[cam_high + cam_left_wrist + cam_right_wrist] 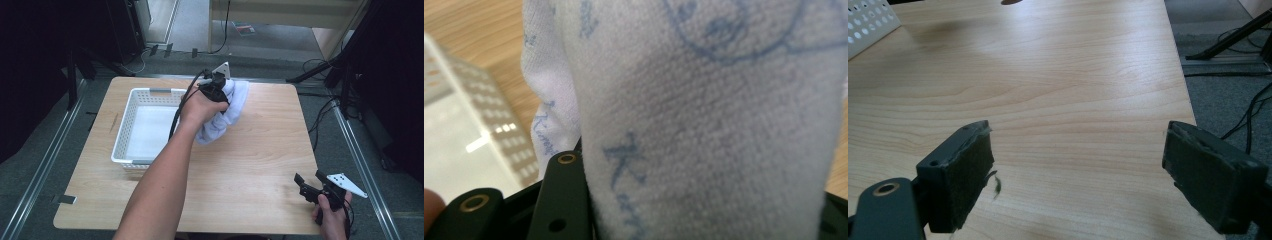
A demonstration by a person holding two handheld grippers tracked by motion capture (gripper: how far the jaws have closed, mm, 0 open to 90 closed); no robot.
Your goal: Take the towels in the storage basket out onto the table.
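Observation:
A white towel (227, 111) with pale blue print hangs bunched from my left gripper (218, 86), which is shut on it above the table, just right of the white basket (126, 123). In the left gripper view the towel (704, 115) fills the space between the jaws and hides the right one. The basket's perforated wall (484, 105) shows at that view's left. My right gripper (311, 184) rests near the table's front right corner. Its padded fingers (964, 172) stand wide apart over bare wood, nothing between them.
The wooden table (260, 165) has open surface to the right of the basket and in front of it. A basket corner (868, 22) shows at the top left of the right gripper view. Cables and stand legs (325, 70) lie on the floor beyond the table's right edge.

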